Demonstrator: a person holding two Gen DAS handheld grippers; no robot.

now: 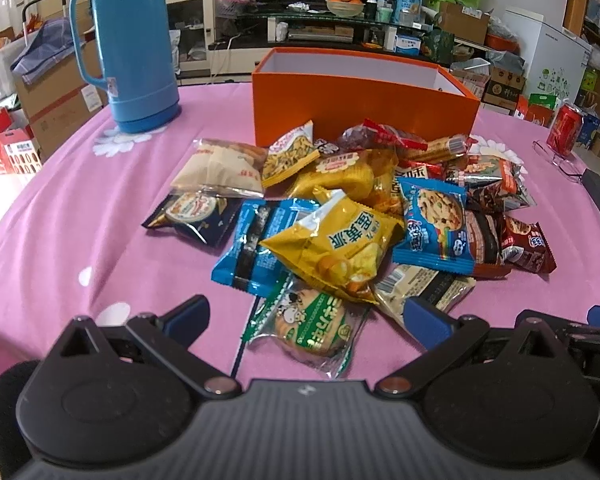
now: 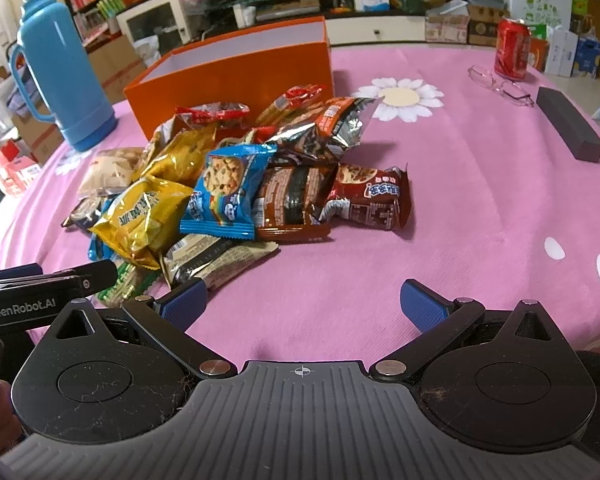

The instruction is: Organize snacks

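On the pink tablecloth (image 2: 460, 200), the snack pile (image 1: 340, 208) sprawls crosswise before the orange box (image 1: 360, 108); left gripper (image 1: 306, 316) and right gripper (image 2: 304, 304) both gape, holding nothing.

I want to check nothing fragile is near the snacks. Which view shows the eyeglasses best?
The right wrist view: the clear-framed eyeglasses lie in full on the pink tablecloth beside the red soda can. The left wrist view shows them small and distorted at its right edge.
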